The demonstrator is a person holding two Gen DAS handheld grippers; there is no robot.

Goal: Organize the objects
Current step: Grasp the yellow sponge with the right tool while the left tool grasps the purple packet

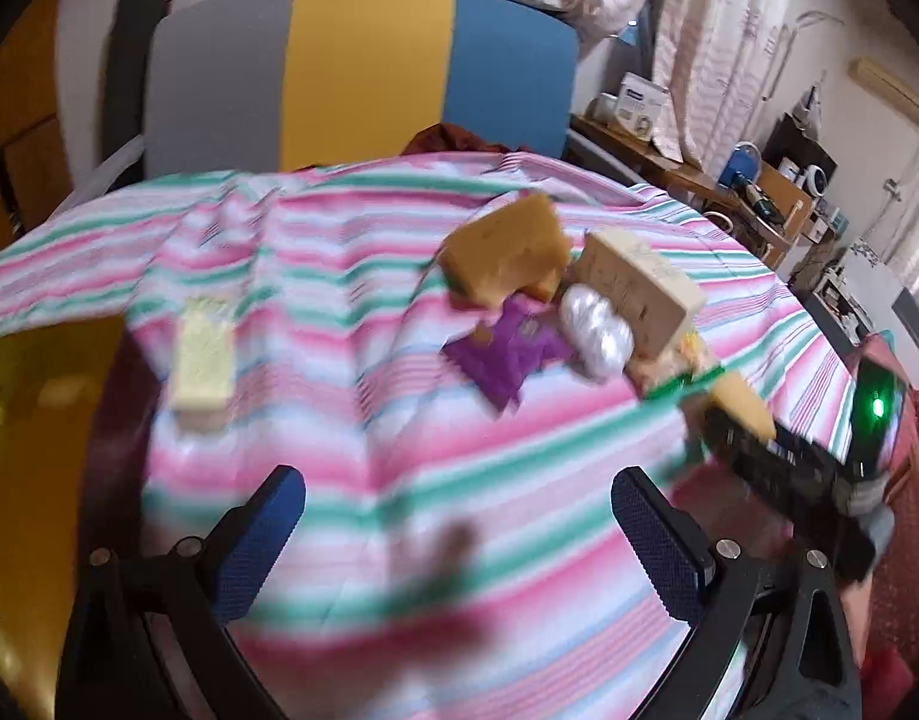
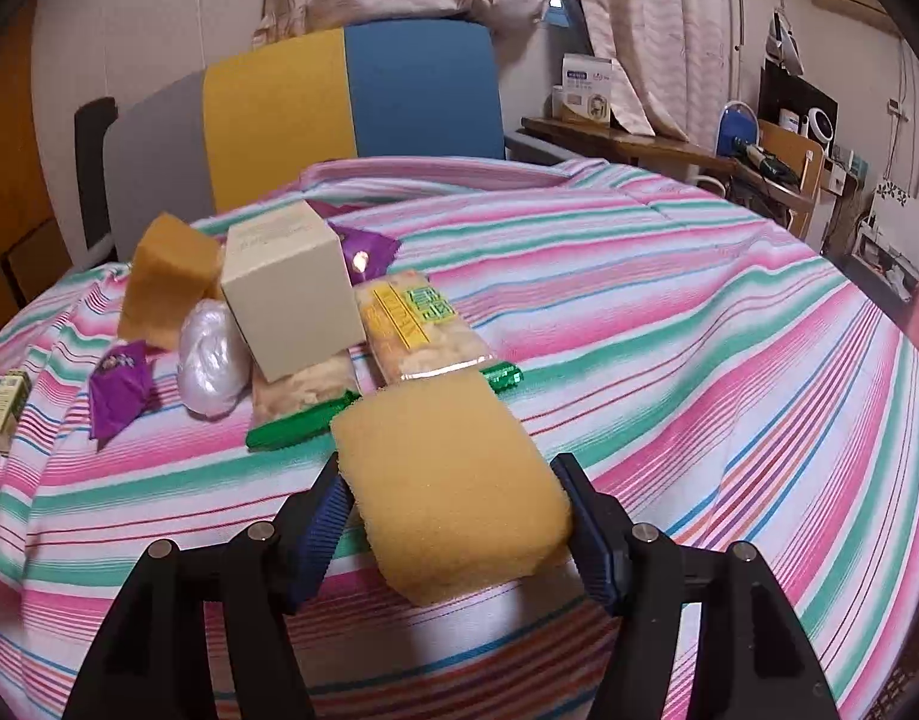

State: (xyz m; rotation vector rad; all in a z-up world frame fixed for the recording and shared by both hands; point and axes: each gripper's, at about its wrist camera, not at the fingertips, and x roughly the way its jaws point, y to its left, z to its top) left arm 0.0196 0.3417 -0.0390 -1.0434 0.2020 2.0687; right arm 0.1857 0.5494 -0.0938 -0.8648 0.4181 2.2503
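My right gripper (image 2: 453,516) is shut on a yellow sponge (image 2: 453,480) and holds it just above the striped cloth (image 2: 669,324). Behind it lie two snack packets with green ends (image 2: 423,324), a beige box (image 2: 291,294), a silver wrapped bundle (image 2: 210,360), a purple packet (image 2: 120,384) and an orange sponge (image 2: 165,288). My left gripper (image 1: 459,516) is open and empty above the cloth, in front of the same pile: orange sponge (image 1: 507,252), beige box (image 1: 639,294), silver bundle (image 1: 597,330), purple packet (image 1: 507,354). The right gripper shows at the right edge (image 1: 807,456) of the left wrist view.
A small pale yellow box (image 1: 201,354) lies apart at the left, also seen in the right wrist view (image 2: 3,408). A grey, yellow and blue chair back (image 2: 315,114) stands behind the table. A cluttered desk (image 2: 669,144) lies to the right.
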